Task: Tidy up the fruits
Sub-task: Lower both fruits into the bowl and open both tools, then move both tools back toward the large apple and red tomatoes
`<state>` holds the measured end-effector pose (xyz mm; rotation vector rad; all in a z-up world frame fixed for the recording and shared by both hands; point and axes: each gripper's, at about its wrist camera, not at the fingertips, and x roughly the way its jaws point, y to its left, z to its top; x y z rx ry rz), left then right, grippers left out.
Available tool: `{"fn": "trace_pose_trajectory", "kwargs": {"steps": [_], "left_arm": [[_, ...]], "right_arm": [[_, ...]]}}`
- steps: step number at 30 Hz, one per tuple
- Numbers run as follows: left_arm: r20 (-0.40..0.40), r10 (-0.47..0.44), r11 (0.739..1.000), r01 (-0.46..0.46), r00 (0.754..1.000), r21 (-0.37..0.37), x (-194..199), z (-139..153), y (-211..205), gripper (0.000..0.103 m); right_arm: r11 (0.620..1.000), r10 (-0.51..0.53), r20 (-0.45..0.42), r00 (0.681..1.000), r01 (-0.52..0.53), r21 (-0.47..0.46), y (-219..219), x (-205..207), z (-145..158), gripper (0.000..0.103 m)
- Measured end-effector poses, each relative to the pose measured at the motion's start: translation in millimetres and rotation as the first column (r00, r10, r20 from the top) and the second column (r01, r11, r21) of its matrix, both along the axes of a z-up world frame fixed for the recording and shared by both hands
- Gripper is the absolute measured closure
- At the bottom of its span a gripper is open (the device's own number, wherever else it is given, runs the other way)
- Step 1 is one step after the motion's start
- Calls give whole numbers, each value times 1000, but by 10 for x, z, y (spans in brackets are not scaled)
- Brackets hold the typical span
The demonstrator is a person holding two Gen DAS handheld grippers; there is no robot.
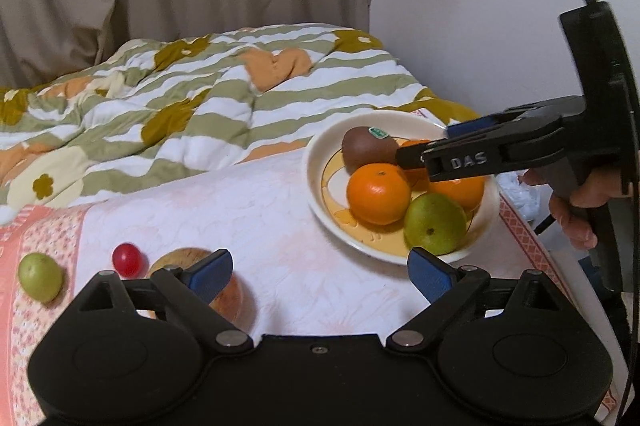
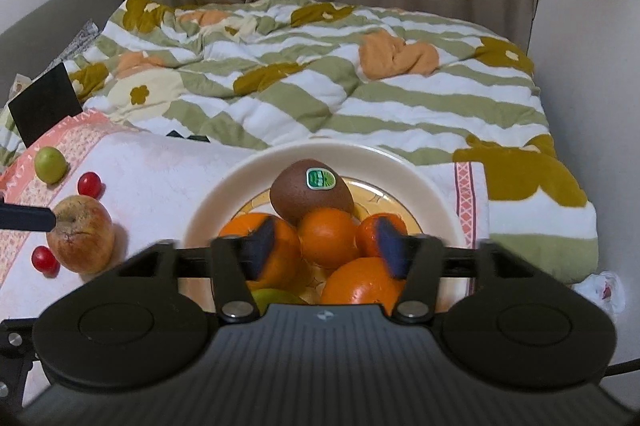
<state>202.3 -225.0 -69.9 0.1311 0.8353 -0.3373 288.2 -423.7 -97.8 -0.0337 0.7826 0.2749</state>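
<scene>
Plate [image 2: 208, 201]: 4 oranges [image 2: 328, 232], 1 kiwi [image 2: 308, 197]

In the right wrist view the right hand-held gripper [image 2: 326, 246] has blurred pads [image 2: 262, 246] and hides most of a green fruit [image 2: 272, 296]. In the left view, the left pad [image 1: 210, 276] covers part of the apple [image 1: 236, 300].

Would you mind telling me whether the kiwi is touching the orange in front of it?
Touching. In the right wrist view, the kiwi rests directly on the orange, with no gap visible between them.
</scene>
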Motion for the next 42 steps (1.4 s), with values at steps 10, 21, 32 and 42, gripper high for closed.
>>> {"fn": "trace_pose_trajectory", "kwargs": {"steps": [10,21,32,42], "left_arm": [[22,54,999,-53,998,-8,-228,128,95,6],[93,128,992,-127,987,-19,-656,420,270,6],[166,239,970,-244,957,14,-1041,717,721,6],[181,245,967,-253,952,19,-1032,757,1329,4]], "right_arm": [[1000,-14,49,999,14,-13,-2,-279,198,0],[999,-10,108,994,15,-44,42,-718,560,0],[999,34,156,987,-31,-19,238,-1082,874,0],[999,53,152,987,-53,-3,734,-1233,973,0]]}}
